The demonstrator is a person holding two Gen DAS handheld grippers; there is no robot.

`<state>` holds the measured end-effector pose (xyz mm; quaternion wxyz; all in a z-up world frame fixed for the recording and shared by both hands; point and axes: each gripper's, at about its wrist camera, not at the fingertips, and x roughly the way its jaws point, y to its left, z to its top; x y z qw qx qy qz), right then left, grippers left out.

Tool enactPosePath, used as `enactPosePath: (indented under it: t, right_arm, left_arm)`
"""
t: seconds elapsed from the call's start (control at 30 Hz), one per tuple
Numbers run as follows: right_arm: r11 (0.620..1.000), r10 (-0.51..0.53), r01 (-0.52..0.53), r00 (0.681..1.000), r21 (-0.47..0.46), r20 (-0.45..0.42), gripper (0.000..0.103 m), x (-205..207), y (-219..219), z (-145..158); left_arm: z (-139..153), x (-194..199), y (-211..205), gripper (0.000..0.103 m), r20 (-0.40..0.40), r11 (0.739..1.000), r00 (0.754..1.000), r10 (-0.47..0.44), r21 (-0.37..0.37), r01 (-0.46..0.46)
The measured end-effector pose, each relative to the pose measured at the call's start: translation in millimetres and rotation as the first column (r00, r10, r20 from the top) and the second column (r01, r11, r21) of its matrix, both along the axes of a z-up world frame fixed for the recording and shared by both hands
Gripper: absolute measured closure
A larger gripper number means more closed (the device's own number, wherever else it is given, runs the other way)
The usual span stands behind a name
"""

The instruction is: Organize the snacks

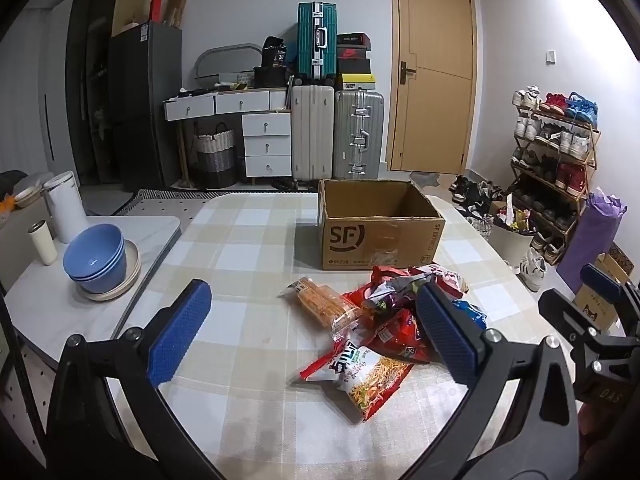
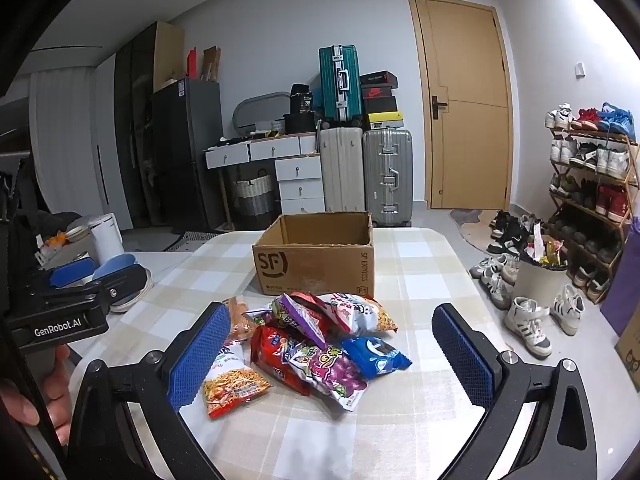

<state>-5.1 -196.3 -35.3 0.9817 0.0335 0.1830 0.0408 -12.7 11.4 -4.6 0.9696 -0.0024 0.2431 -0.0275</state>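
A pile of snack bags point(image 1: 384, 320) lies on the checked tablecloth point(image 1: 240, 248). It includes a clear cracker packet point(image 1: 324, 306), a noodle bag point(image 1: 368, 380) and a red bag point(image 1: 400, 336). In the right wrist view the pile also shows a purple grape bag point(image 2: 336, 372) and a blue cookie packet point(image 2: 376, 354). Behind it stands an open cardboard box point(image 1: 380, 240), also in the right wrist view point(image 2: 316, 268), with no contents showing. My left gripper point(image 1: 312, 288) hovers open just short of the pile. My right gripper point(image 2: 331, 309) is open too, holding nothing.
A white side table on the left carries stacked blue bowls point(image 1: 96, 260), a white kettle point(image 1: 66, 208) and a cup point(image 1: 42, 242). Right of the table are a full waste bin point(image 2: 536, 280), loose shoes and a shoe rack point(image 2: 592, 184). Suitcases and drawers line the far wall.
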Motion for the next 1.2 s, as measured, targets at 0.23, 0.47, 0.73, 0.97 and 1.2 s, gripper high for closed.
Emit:
enactPosePath:
  t: [0.23,0.47,0.73,0.97,1.2]
  right_arm:
    - [1.0,0.002,-0.002,1.0,-0.002,0.004,0.0,-0.9,0.2,0.9]
    - [1.0,0.007,-0.007,1.0,0.002,-0.001,0.0,-0.3,3.5,-0.4]
    - [1.0,0.009,-0.009,1.0,0.009,-0.014,0.0,5.0,-8.1,-4.2]
    - [0.999,0.023,-0.022,0.999,0.046,-0.041,0.0,13.4,-13.8,-13.0]
    - [0.999,0.025,-0.024,0.998,0.034,-0.052,0.0,27.5,-17.4,-24.6]
  left_arm:
    - [-1.9,0.7,1.4,0.001,-0.004,1.0,1.0,-0.007,-0.002,0.007]
    - [-3.5,1.7,2.2,0.001,-0.005,1.0,1.0,-0.009,-0.005,0.009]
    - [-6.9,3.5,2.4,0.001,-0.011,1.0,1.0,-0.003,0.0,0.003]
    - [-20.6,16.6,8.5,0.001,-0.048,1.0,0.999,0.005,-0.008,-0.005]
    - [-36.7,35.4,7.5,0.001,-0.078,1.0,0.997,-0.006,-0.01,0.005]
